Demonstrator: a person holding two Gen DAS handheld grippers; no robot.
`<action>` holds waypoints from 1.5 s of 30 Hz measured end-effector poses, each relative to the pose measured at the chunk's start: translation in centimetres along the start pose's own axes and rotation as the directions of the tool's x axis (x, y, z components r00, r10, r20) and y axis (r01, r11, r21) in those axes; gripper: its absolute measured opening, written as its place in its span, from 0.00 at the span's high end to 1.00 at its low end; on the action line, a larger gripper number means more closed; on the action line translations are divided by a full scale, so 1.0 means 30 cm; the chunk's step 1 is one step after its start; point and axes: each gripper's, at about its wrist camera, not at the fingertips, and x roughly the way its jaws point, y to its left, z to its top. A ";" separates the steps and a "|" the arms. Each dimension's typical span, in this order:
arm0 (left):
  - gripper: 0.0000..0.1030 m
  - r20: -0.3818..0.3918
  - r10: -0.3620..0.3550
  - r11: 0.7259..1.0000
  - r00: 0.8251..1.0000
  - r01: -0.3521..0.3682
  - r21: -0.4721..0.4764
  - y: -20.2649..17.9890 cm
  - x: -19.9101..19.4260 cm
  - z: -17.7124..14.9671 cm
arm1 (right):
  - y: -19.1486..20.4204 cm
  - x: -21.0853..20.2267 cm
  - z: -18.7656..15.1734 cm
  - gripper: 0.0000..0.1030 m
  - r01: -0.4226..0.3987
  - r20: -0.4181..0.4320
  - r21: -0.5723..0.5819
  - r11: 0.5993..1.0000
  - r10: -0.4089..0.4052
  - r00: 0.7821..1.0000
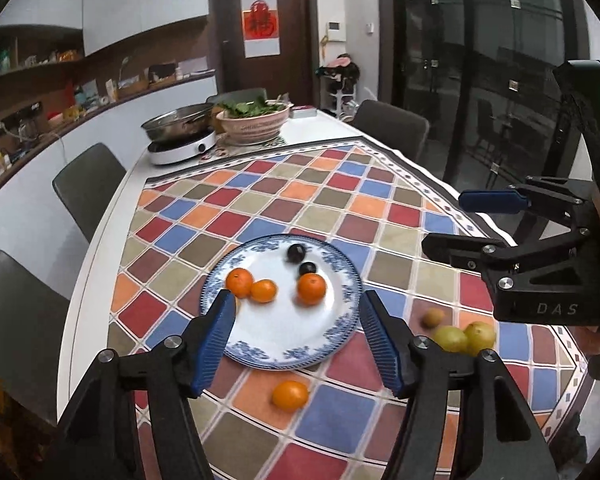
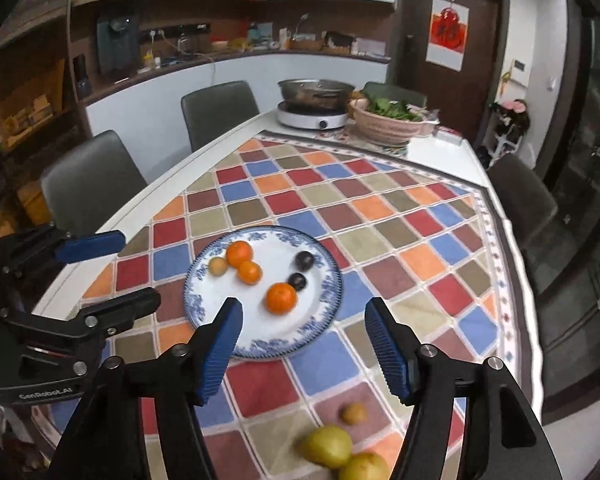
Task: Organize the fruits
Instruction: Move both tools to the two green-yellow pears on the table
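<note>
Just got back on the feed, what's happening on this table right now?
Fruit is being gathered onto the blue-and-white plate. Three oranges, two dark plums and a small tan fruit are already on it. Both the left tool and the right tool hang open and empty. One orange, two yellow-green fruits and a small brownish one lie on the checkered cloth.

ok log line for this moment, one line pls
left claw: open, empty | right claw: open, empty | plate: oranges, dark plums | cloth: orange, two yellow-green fruits
</note>
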 end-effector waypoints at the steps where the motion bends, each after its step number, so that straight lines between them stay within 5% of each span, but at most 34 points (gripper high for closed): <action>1: 0.38 0.003 -0.006 1.000 1.000 0.006 0.009 -0.018 -0.009 -0.004 | -0.008 -0.021 -0.017 0.38 0.016 0.004 -0.004 1.000 -0.016 1.000; 18: 0.29 -0.021 -0.095 0.961 0.995 0.097 0.258 -0.330 0.003 -0.070 | -0.161 -0.140 -0.301 0.38 0.111 -0.111 -0.020 0.994 -0.113 0.987; 28: 0.28 -0.143 -0.143 0.870 0.979 0.194 0.454 -0.459 0.119 -0.109 | -0.187 -0.070 -0.412 0.38 0.052 -0.240 -0.059 0.997 -0.065 0.969; 45: 0.26 -0.302 -0.239 0.770 0.923 0.369 0.520 -0.493 0.337 -0.164 | -0.190 0.131 -0.524 0.38 -0.057 -0.397 -0.086 0.995 0.018 0.918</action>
